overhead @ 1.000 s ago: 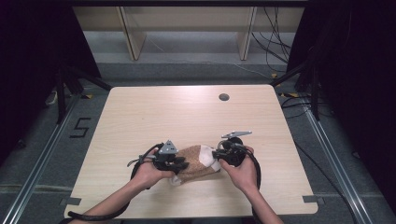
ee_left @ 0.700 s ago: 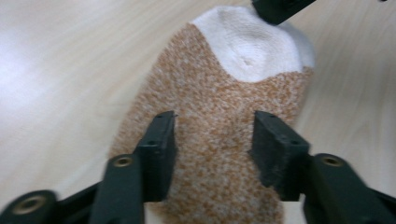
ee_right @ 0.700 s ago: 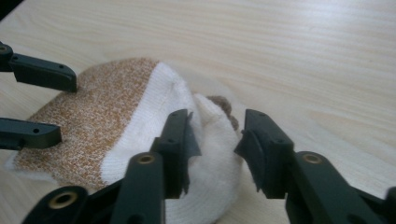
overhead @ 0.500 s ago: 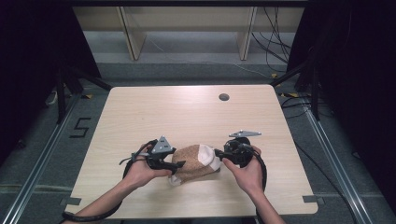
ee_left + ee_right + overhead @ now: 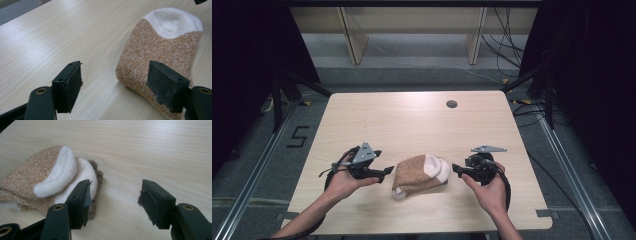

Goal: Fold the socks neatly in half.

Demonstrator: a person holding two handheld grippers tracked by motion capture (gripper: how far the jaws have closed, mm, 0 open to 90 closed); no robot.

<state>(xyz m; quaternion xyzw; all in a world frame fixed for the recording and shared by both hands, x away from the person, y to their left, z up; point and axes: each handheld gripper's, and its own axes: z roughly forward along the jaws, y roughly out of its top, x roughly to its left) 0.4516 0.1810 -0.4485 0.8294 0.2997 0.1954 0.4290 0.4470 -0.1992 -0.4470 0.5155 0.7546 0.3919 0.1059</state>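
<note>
So the folded sock (image 5: pixel 419 175) sits on the table (image 5: pixel 412 120) near the front edge, right between the two grippers, touching neither. The left gripper (image 5: pixel 387 171) is just beside its brown end, the right gripper (image 5: pixel 456 168) just beside the white end. Both sets of jaws have just been opening and now stand wide, with nothing between them; in the left gripper view the sock (image 5: pixel 160 52) lies past the right-hand pad, not inside the gap.

What could go wrong from here, as I see it:

- The bundle looks loosely folded. In the right gripper view the white cuff (image 5: pixel 57 176) bulges up and a darker edge peeks out under it, so with no one pinching it the thing could spring open by itself.
- A trailing cable or a jaw tip dragging past could snag the knit and pull a layer off.
- If either hand goes back in for a re-grip, pinching just the top layer would lift that and unfold the rest.

Honestly the springy fabric is the main risk.
</note>
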